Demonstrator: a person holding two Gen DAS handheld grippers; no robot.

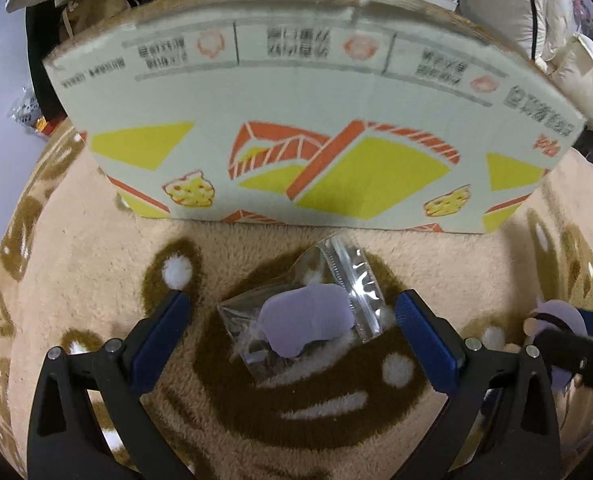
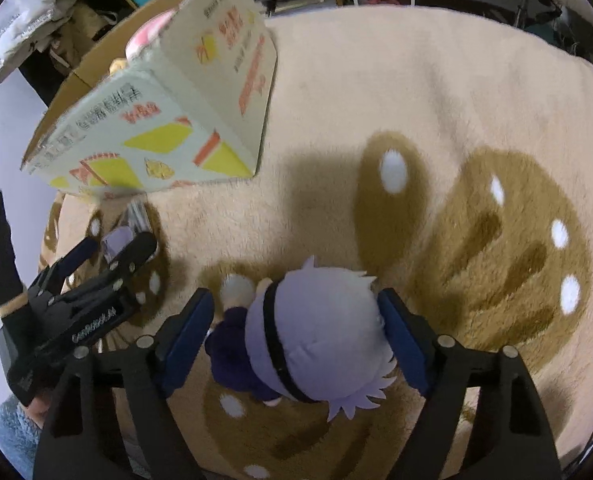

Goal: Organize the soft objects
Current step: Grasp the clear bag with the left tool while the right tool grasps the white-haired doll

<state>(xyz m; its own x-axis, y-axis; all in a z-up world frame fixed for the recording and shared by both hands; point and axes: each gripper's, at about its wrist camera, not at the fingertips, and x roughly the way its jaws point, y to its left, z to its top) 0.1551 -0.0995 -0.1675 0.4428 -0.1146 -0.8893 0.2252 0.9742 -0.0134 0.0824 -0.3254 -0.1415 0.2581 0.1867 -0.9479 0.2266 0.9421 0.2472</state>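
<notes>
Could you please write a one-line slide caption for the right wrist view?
Right tool straddles a purple-haired plush doll on the tan rug, cardboard box behind.

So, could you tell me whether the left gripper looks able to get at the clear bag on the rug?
Probably yes: the left gripper is open, its fingers flank the clear bag, nothing between.

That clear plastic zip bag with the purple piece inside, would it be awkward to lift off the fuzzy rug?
Probably floppy: the clear plastic zip bag looks crinkled and thin. Its glossy film may slip. It seems light, holding only a flat purple piece.
</notes>
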